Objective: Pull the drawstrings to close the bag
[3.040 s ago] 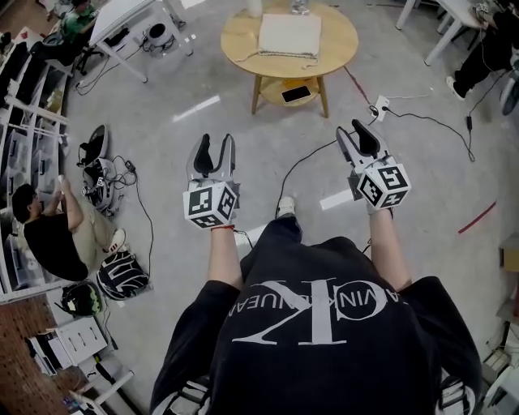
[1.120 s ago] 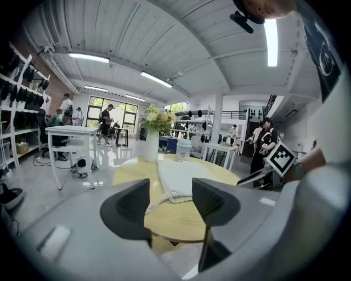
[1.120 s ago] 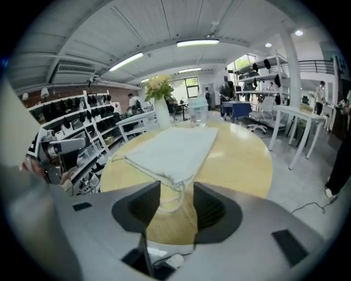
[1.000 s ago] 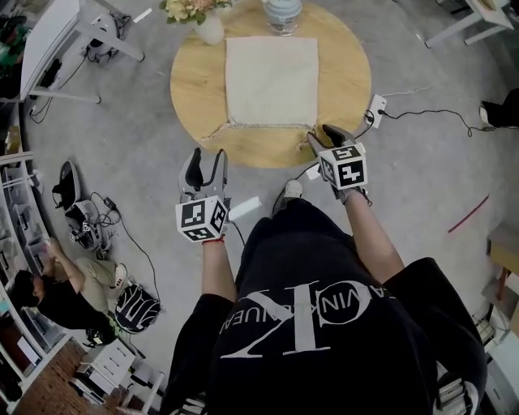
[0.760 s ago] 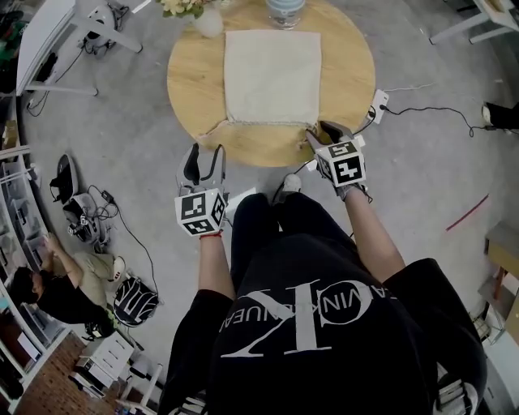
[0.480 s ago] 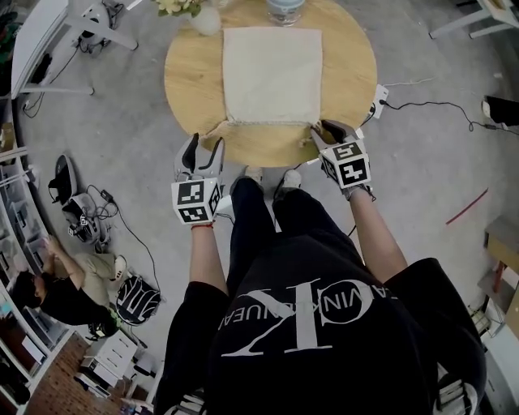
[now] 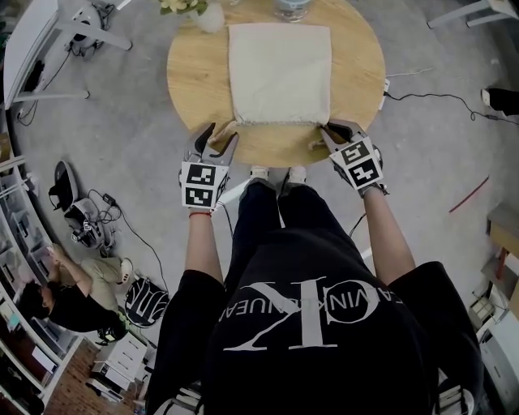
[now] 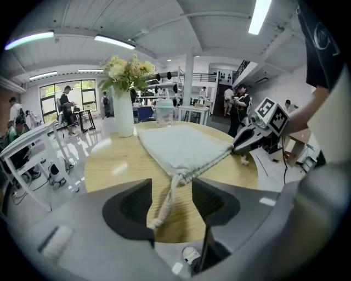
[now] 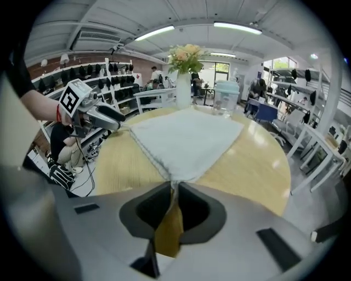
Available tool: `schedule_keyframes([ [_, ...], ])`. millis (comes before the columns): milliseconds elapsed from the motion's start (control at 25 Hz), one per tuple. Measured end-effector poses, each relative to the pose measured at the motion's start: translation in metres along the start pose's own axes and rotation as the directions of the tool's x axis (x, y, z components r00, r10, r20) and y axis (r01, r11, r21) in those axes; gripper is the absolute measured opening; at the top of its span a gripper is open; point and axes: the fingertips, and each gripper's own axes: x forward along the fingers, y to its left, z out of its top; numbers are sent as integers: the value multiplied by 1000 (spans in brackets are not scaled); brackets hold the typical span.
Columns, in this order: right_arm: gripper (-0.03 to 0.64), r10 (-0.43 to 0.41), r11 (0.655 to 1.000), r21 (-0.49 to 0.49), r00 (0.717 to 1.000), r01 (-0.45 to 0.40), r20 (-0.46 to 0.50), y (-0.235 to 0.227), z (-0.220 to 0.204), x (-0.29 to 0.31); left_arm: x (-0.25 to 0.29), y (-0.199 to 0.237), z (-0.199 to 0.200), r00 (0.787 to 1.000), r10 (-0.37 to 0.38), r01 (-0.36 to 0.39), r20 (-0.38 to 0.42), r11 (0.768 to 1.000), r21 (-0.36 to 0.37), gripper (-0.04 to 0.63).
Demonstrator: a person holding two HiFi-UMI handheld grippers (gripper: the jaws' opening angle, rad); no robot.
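Observation:
A pale cloth bag (image 7: pixel 280 73) lies flat on the round wooden table (image 7: pixel 190 73), its mouth towards me. A cord sticks out of each near corner. My left gripper (image 7: pixel 219 139) is at the left corner and open. In the left gripper view the left drawstring (image 8: pixel 166 200) lies on the wood between the apart fingers (image 8: pixel 134 206), touching neither. My right gripper (image 7: pixel 331 131) is at the right corner. Its jaws are closing, and in the right gripper view the tips pinch the right drawstring (image 9: pixel 173 191) just below the bag (image 9: pixel 184 137).
A vase of flowers (image 7: pixel 203 12) and a clear jar (image 7: pixel 293 8) stand at the table's far edge behind the bag. My shoes (image 7: pixel 276 174) are at the near rim. A power strip with cables (image 7: pixel 385 85) lies on the floor at the right. A person (image 7: pixel 65 304) sits at the far left.
Both grippers moved forward from the floor side to the bag's near corners. The right jaws went from wide apart to pinched on the cord. The left gripper came up around the left cord.

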Motion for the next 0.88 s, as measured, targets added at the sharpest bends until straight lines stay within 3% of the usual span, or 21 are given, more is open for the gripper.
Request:
schedule_keyframes([
  [120,44,-24,998,58,1000,23,14,2,-2,-2,7,-3,-9,996,-38,45,-79,995,89,227],
  [200,40,-29,995,92,999,27,22,1,-1,-2,13,-3,-18,990,-56,69,-129,992,102,224],
  [240,37,-29,994,103,999,26,25,1,-1,-3,15,-2,-20,988,-55,70,-144,992,101,198],
  [320,37,-33,992,123,999,28,35,1,1,-6,18,0,-18,987,-41,57,-155,993,103,73],
  [520,35,-47,983,178,995,32,83,-1,11,-13,26,-7,-25,980,-33,58,-196,991,120,64],
  [720,34,-79,985,159,993,64,88,-5,16,-19,25,-7,-24,978,-26,42,-205,996,75,21],
  [880,34,-107,994,43,993,104,58,-7,19,-21,14,5,4,997,10,-12,-81,1000,-22,18],
])
